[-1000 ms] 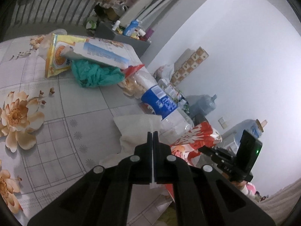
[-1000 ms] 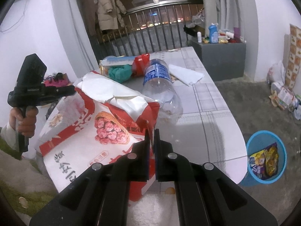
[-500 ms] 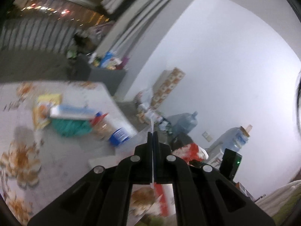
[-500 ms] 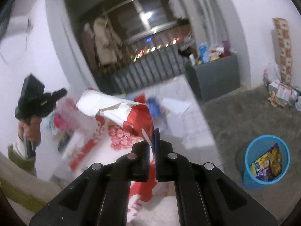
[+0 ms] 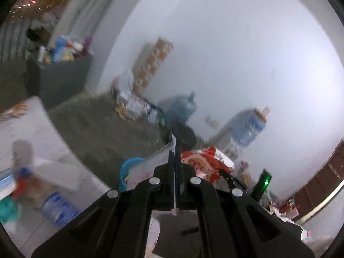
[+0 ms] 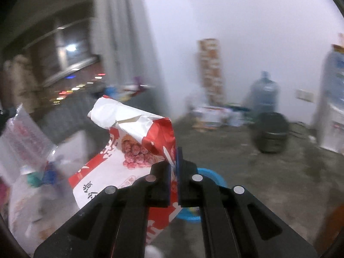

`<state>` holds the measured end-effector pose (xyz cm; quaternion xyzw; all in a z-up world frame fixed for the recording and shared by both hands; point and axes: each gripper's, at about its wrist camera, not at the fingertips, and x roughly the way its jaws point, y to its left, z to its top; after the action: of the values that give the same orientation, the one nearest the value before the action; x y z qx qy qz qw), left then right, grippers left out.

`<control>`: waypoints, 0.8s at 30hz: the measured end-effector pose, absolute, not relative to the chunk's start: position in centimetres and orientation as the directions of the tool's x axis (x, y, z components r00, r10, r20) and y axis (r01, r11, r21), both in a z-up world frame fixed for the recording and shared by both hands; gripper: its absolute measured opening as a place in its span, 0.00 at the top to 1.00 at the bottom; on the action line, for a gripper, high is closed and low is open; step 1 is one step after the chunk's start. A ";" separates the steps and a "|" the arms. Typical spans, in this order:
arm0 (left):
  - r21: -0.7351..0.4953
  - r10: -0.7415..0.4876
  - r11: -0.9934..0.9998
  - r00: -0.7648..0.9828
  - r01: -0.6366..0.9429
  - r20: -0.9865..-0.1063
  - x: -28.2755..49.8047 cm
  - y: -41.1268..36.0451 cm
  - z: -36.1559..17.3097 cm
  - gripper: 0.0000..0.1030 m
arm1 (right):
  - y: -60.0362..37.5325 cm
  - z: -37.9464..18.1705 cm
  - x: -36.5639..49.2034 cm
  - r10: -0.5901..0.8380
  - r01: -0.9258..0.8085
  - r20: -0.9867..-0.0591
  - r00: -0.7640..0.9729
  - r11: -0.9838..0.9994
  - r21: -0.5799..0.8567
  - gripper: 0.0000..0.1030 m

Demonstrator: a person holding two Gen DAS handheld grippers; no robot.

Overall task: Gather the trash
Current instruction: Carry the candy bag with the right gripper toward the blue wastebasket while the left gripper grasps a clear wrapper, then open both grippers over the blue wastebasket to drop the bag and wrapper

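Right gripper (image 6: 174, 169) is clamped on just the edge of the red-and-white snack bag (image 6: 129, 146), bulk of it hanging out to the left w/ the blue bin (image 6: 211, 177) low on the floor just behind the fingers; left gripper (image 5: 174, 167) is pinched shut on a thin clear wrapper (image 5: 150, 165), bin (image 5: 129, 169) showing just past it. Risk imo: both grips are on slick film edges, so a fast swing could let one slip out & land on the floor short of the bin. Bag's also wide vs. the bin mouth, so it could catch the rim & hang over it.
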<state>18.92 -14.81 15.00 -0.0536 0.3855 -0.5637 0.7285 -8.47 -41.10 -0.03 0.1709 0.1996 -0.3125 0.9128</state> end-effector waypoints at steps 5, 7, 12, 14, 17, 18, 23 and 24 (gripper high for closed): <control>-0.446 -0.767 0.351 -0.020 0.823 -0.641 19.5 -27.5 10.8 1.00 | -44.6 -3.9 -7.0 -0.591 0.756 -0.585 0.555 0.652 0.059 0.97; -0.418 -0.718 0.357 -0.040 0.835 -0.695 19.5 -32.0 8.2 1.00 | -45.9 -5.5 -6.1 -0.588 0.769 -0.627 0.511 0.638 0.029 0.97; -0.412 -0.615 0.386 -0.103 0.826 -0.782 19.5 -40.2 1.0 1.00 | -49.7 -10.3 -3.1 -0.509 0.772 -0.738 0.443 0.635 0.026 0.97; -0.404 -0.578 0.397 -0.117 0.824 -0.808 19.3 -42.4 -1.4 1.00 | -51.2 -12.0 -1.6 -0.479 0.768 -0.770 0.421 0.640 0.021 0.97; -0.372 -0.529 0.417 -0.112 0.829 -0.841 19.8 -45.4 -4.7 1.00 | -53.2 -14.1 0.8 -0.427 0.763 -0.809 0.404 0.645 0.040 0.94; -0.354 -0.510 0.420 -0.105 0.836 -0.854 20.2 -46.4 -5.9 1.00 | -53.8 -14.8 2.0 -0.400 0.758 -0.827 0.395 0.650 0.047 0.92; -0.304 -0.443 0.487 -0.068 0.819 -0.894 21.5 -49.2 -10.4 0.91 | -55.7 -19.3 5.8 -0.251 0.730 -0.867 0.431 0.661 0.172 0.57; -0.304 -0.442 0.508 -0.060 0.806 -0.895 21.8 -49.3 -10.8 0.84 | -56.0 -19.6 6.2 -0.234 0.729 -0.865 0.443 0.655 0.197 0.57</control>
<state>21.83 -49.32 -10.84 0.1634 0.5572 -0.4685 0.6659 6.19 -56.02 -19.62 0.2860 0.4332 -0.3010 0.7999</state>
